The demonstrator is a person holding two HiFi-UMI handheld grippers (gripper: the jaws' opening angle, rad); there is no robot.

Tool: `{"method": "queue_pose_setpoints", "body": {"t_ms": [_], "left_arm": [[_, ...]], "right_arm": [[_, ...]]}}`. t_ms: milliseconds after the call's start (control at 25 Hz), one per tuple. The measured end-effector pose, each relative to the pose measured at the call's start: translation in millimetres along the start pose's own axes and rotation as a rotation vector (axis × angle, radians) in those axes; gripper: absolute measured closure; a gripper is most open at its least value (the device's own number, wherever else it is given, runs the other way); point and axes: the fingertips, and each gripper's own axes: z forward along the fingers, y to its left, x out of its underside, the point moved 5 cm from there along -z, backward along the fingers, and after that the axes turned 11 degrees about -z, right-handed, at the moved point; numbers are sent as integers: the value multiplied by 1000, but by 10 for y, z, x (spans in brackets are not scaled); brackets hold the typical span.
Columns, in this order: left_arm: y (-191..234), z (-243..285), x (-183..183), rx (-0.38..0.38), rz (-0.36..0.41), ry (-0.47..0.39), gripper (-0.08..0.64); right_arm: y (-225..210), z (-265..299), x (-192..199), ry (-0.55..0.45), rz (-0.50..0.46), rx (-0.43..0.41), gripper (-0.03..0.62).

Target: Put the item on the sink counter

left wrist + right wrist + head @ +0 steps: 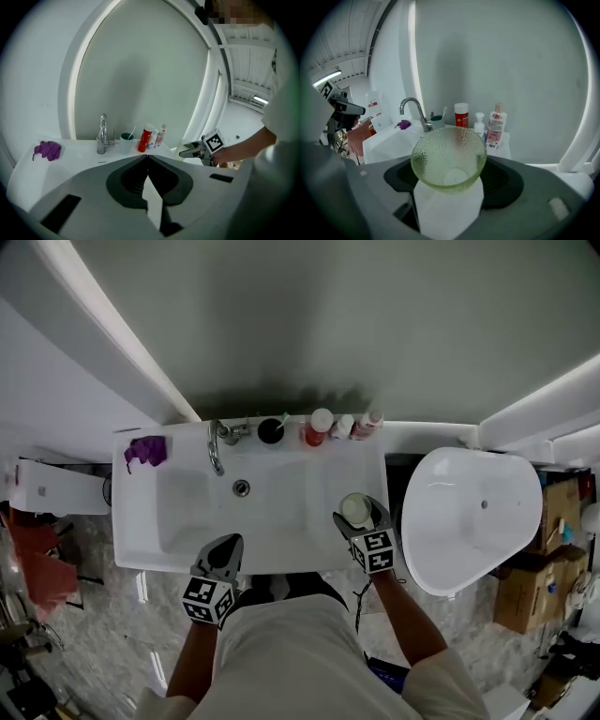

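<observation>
While the left gripper [228, 545] waits at the counter's front edge, fingers shut together on nothing, the right gripper [357, 513] does the work. Its fingers are spread wide and press the sides of a pebbled green glass bowl [449, 158], whose mouth is tipped back toward the hand. The wide hold looks deliberate: a flared, slick glass wall needs squeeze from both sides or it rolls out. The bowl sits between the right fingers over the right front part of the sink counter [367, 468]; cannot tell if its base touches. Beyond the fingertips, on the back ledge, stand a red bottle [461, 115], a pump bottle [479, 123] and a pink-labelled bottle [495, 125]. Further left of the fingers are a dark cup [437, 122] and the faucet [414, 108]. The bare patch under the fingers is the likely landing spot, well short of the bottles. The left gripper stands off to the left, probably to leave room. Task judged nearly done: level the bowl, lower it, let go.
</observation>
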Motion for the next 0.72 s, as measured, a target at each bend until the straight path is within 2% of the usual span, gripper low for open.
{"method": "queue_pose_setpoints", "body": {"t_ms": [440, 720], "left_arm": [[-180, 377, 80, -55, -34, 57, 552], [-242, 580, 135, -68, -53, 81, 552]], "right_arm": [[-484, 724, 432, 80, 10, -21, 198], [-627, 961, 618, 94, 20, 3, 198]]}}
